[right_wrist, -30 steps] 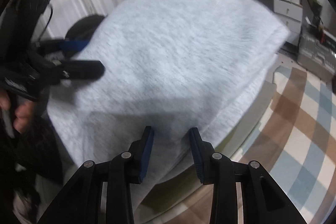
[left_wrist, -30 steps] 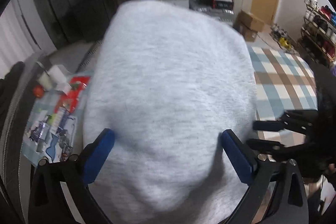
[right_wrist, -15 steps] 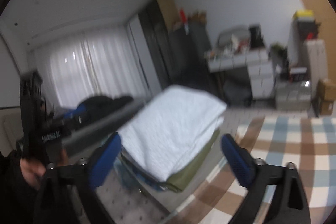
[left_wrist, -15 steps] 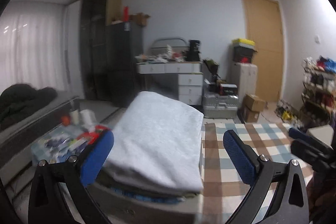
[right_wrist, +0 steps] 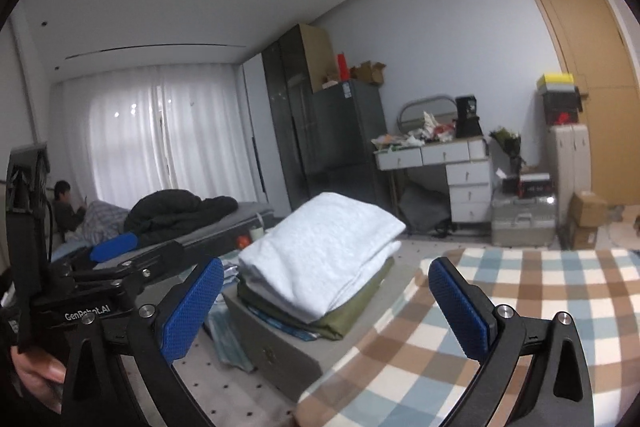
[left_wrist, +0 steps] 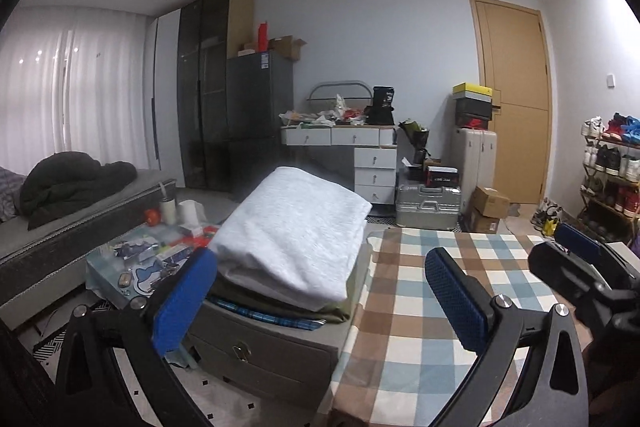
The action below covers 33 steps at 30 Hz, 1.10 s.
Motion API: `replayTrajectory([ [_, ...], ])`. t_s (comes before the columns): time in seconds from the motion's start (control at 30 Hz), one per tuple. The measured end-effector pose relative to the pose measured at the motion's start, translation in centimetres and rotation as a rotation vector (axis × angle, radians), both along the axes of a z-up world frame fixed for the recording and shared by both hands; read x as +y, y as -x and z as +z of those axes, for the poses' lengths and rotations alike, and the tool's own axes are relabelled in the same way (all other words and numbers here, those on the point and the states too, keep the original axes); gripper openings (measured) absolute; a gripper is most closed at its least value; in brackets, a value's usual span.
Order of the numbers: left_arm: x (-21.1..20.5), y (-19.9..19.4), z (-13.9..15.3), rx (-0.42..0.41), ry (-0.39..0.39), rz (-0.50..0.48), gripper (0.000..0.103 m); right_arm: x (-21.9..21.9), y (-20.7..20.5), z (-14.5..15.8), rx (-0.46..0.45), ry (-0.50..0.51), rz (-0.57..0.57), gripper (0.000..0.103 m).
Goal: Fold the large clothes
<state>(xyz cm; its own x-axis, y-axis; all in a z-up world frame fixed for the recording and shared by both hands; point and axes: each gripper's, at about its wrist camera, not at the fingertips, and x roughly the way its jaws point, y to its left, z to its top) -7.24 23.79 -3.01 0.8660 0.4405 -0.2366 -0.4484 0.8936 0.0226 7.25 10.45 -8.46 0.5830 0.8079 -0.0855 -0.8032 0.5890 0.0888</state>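
A folded light grey garment (left_wrist: 296, 231) lies on top of a stack with an olive garment (left_wrist: 340, 311) and a blue plaid one beneath, on a grey nightstand (left_wrist: 264, 343). It also shows in the right wrist view (right_wrist: 324, 247). My left gripper (left_wrist: 320, 291) is open and empty, drawn back from the stack. My right gripper (right_wrist: 326, 301) is open and empty, also back from the stack. The left gripper shows in the right wrist view (right_wrist: 116, 259), and the right one at the right edge of the left wrist view (left_wrist: 576, 259).
A checked brown and blue blanket (left_wrist: 420, 291) covers the bed to the right. A cluttered low table (left_wrist: 152, 251) stands left of the nightstand. A sofa with a dark coat (left_wrist: 72, 179), a white dresser (left_wrist: 360, 155), suitcases, boxes and a shoe rack (left_wrist: 608, 171) stand farther off.
Both grippers let go of the grey garment, opened wide and pulled back and up. The garment now rests folded on the stack.
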Motion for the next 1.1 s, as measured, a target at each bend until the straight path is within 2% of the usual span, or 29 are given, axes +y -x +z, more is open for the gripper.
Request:
replayTrajectory([
  [0.1,0.0,-0.1,-0.2,-0.003,-0.009,0.018,0.102,-0.1,0.6,-0.1,-0.031,-0.017,-0.017,0.103],
  [0.47,-0.2,0.9,-1.8,0.013,0.058,0.023,0.102,-0.5,0.0,-1.3,-0.011,-0.026,-0.042,0.103],
  [0.73,-0.4,1.3,-1.8,0.016,0.043,0.010,0.102,-0.4,0.4,-1.4,-0.004,-0.028,-0.022,0.103],
  [1.1,-0.5,1.5,-1.8,0.020,0.041,-0.002,0.102,-0.4,1.8,-1.0,-0.070,-0.008,-0.036,0.103],
])
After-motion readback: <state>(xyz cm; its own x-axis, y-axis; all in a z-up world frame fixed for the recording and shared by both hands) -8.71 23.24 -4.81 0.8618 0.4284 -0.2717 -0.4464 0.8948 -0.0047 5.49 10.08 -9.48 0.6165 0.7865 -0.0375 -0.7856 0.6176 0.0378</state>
